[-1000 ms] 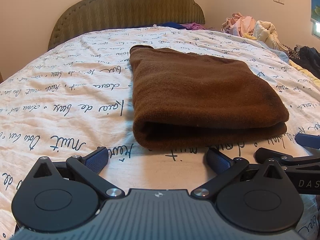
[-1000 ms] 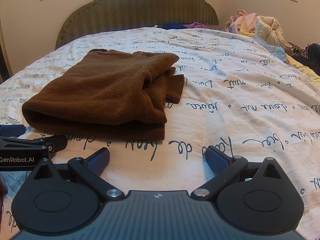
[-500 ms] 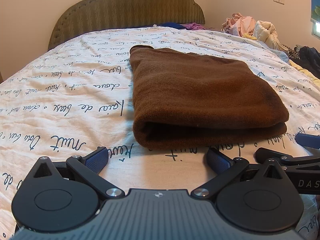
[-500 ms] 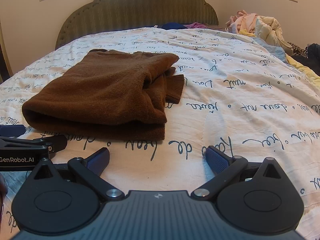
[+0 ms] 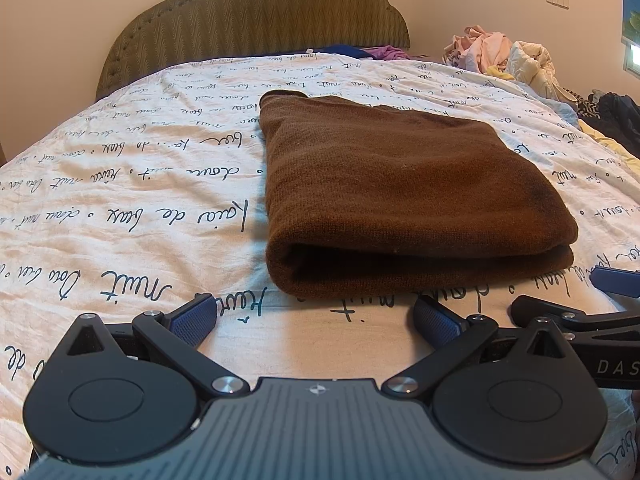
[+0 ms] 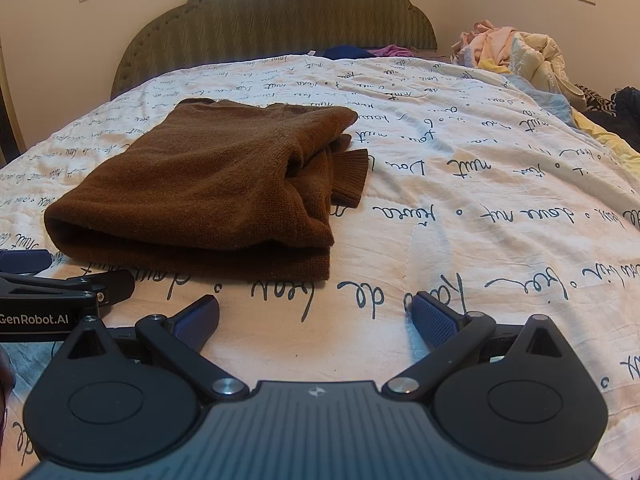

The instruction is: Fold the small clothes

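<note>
A brown knit sweater (image 5: 392,184) lies folded flat on the bed, its thick folded edge facing me. In the right wrist view the same sweater (image 6: 208,188) sits ahead to the left, a ribbed cuff (image 6: 352,178) sticking out at its right side. My left gripper (image 5: 316,316) rests low on the bedspread just short of the sweater's near edge, open and empty. My right gripper (image 6: 316,316) is open too, nothing between its fingers, on the bedspread right of the sweater's near corner. Each gripper shows at the edge of the other's view.
The white bedspread (image 5: 132,184) with dark script covers the bed. A green padded headboard (image 5: 256,20) stands at the far end. A heap of loose clothes (image 6: 516,52) lies at the far right, with dark garments (image 5: 616,116) by the right edge.
</note>
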### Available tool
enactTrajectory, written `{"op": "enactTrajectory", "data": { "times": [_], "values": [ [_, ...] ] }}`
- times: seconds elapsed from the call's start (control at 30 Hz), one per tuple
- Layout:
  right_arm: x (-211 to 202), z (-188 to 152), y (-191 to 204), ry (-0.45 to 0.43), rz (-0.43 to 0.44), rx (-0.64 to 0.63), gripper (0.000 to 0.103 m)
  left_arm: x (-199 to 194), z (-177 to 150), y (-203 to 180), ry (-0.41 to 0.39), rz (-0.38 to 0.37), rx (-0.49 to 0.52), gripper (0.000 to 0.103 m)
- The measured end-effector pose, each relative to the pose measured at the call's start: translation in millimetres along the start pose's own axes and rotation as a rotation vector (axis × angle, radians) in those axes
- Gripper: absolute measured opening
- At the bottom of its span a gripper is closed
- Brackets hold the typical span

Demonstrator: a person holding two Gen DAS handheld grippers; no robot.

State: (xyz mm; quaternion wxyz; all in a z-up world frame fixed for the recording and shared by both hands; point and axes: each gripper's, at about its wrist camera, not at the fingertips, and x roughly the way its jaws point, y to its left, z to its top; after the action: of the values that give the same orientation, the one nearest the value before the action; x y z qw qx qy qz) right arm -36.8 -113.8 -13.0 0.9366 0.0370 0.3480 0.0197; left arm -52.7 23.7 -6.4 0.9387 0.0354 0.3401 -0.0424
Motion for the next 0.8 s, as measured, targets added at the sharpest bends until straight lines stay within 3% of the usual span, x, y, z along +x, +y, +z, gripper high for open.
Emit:
{"op": "enactTrajectory", "data": {
  "times": [0.8],
  "values": [
    [-0.6, 0.5, 2.2, 0.002, -0.008, 0.003, 0.103, -0.1, 1.4, 2.7, 0.006, -0.008, -0.013, 0.103]
  ]
}}
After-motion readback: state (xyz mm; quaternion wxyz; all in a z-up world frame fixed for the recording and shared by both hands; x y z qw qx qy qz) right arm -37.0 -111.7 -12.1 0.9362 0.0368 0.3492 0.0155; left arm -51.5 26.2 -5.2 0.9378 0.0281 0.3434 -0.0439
